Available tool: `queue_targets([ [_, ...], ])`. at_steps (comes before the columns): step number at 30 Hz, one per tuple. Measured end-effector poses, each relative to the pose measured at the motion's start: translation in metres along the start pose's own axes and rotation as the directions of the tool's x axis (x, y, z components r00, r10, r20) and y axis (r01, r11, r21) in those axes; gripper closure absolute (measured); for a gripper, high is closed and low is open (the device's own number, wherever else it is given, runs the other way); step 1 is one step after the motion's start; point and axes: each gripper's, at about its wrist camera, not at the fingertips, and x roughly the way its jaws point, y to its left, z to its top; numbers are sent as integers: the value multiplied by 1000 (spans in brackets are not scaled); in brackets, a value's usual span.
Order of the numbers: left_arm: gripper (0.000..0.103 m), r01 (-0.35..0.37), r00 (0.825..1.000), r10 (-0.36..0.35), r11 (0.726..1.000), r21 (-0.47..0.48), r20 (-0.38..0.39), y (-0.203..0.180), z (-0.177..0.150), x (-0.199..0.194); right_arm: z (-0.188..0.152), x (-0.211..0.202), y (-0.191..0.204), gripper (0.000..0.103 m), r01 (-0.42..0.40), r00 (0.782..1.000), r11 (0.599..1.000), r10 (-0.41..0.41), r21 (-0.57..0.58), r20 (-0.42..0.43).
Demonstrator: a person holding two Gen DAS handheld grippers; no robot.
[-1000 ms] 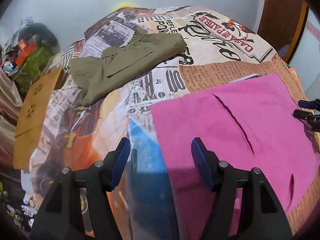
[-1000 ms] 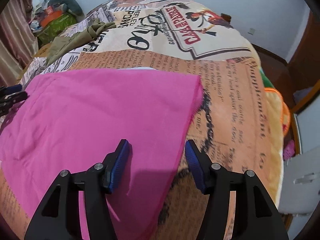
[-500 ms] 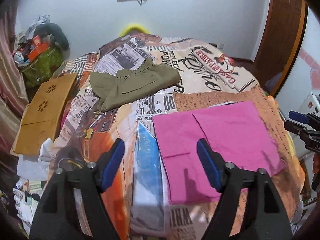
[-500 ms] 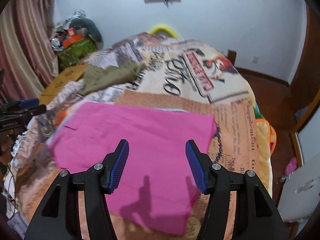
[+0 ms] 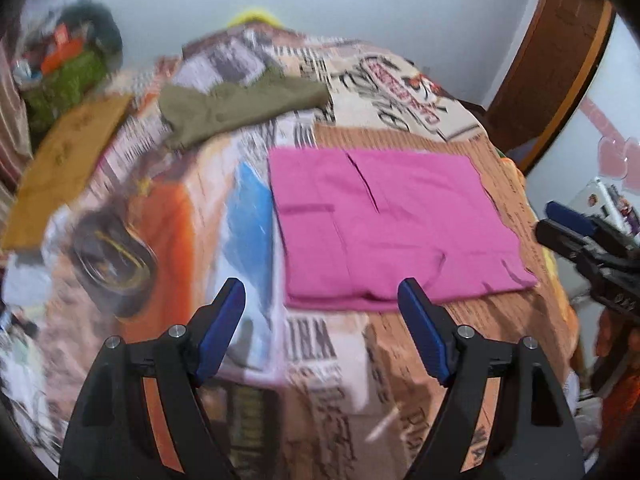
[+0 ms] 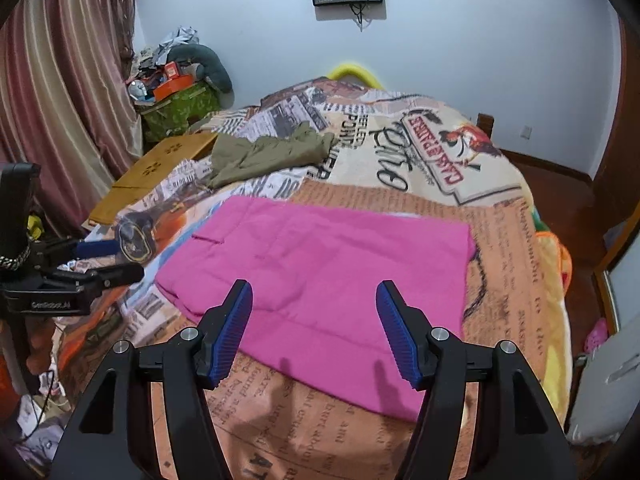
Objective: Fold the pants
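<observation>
Pink pants (image 5: pixel 392 224) lie folded flat as a rectangle on the printed bedspread (image 5: pixel 400 88); they also show in the right wrist view (image 6: pixel 328 268). My left gripper (image 5: pixel 322 312) is open and empty, held above the bed's near edge, short of the pants. My right gripper (image 6: pixel 314 320) is open and empty, above the near edge of the pants. The right gripper shows at the right edge of the left wrist view (image 5: pixel 560 224); the left gripper shows at the left of the right wrist view (image 6: pixel 108 260).
Olive green pants (image 5: pixel 240 108) lie folded further back on the bed. A wooden board (image 6: pixel 156 168) leans at the bed's left side. A cluttered pile (image 6: pixel 176 80) and curtains (image 6: pixel 60 100) stand at left. A wooden door (image 5: pixel 552 56) is at right.
Both grippers have pulled back and up from the pink pants, so the whole folded rectangle and more of the room show. Both stay open and empty.
</observation>
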Motion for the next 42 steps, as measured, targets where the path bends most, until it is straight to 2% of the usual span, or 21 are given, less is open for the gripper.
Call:
queue_targets([
  [7, 24, 98, 989, -107, 991, -92, -105, -1, -16, 28, -20, 35, -3, 43, 7, 995, 999, -2, 48, -99],
  [11, 23, 133, 983, -148, 982, -131, -111, -3, -14, 37, -31, 51, -6, 43, 23, 987, 998, -14, 59, -158],
  [15, 15, 207, 964, -241, 945, -253, -111, 7, -6, 46, -41, 63, -6, 43, -4, 974, 999, 15, 47, -228],
  [17, 14, 228, 955, -272, 928, -296, -116, 10, 0, 53, -43, 63, -5, 42, -10, 973, 999, 17, 32, -230],
  [20, 14, 237, 947, -290, 920, -311, -138, 10, 7, 60, -44, 63, -7, 41, -26, 971, 999, 35, 40, -238],
  [24, 14, 243, 938, -318, 886, -394, -136, 17, 15, 67, -46, 63, -9, 41, -41, 970, 998, 51, 48, -237],
  [25, 16, 239, 939, -319, 876, -418, -131, 20, 16, 68, -47, 62, -9, 41, -43, 970, 998, 54, 49, -236],
  [26, 25, 226, 943, -309, 871, -437, -128, 22, 17, 69, -47, 63, -9, 41, -44, 970, 998, 55, 49, -236],
  [27, 39, 199, 951, -283, 871, -449, -127, 24, 18, 69, -47, 63, -9, 41, -46, 970, 998, 57, 51, -235],
  [28, 48, 173, 958, -255, 875, -452, -129, 25, 18, 69, -47, 63, -8, 41, -47, 970, 998, 57, 52, -235],
  [29, 68, 138, 967, -218, 886, -442, -135, 26, 19, 70, -47, 63, -8, 41, -47, 971, 998, 57, 52, -234],
  [30, 73, 135, 966, -217, 889, -438, -143, 25, 19, 72, -46, 64, -8, 41, -46, 971, 998, 57, 51, -234],
  [32, 77, 138, 965, -221, 885, -445, -140, 26, 18, 73, -46, 64, -8, 41, -45, 971, 998, 56, 51, -234],
  [37, 82, 109, 977, -168, 926, -362, -134, 17, 21, 66, -46, 62, -9, 41, -44, 971, 998, 56, 54, -232],
  [42, 83, 11, 998, -27, 969, -245, -61, 18, 20, 35, -47, 56, -11, 42, -50, 973, 997, 62, 61, -222],
])
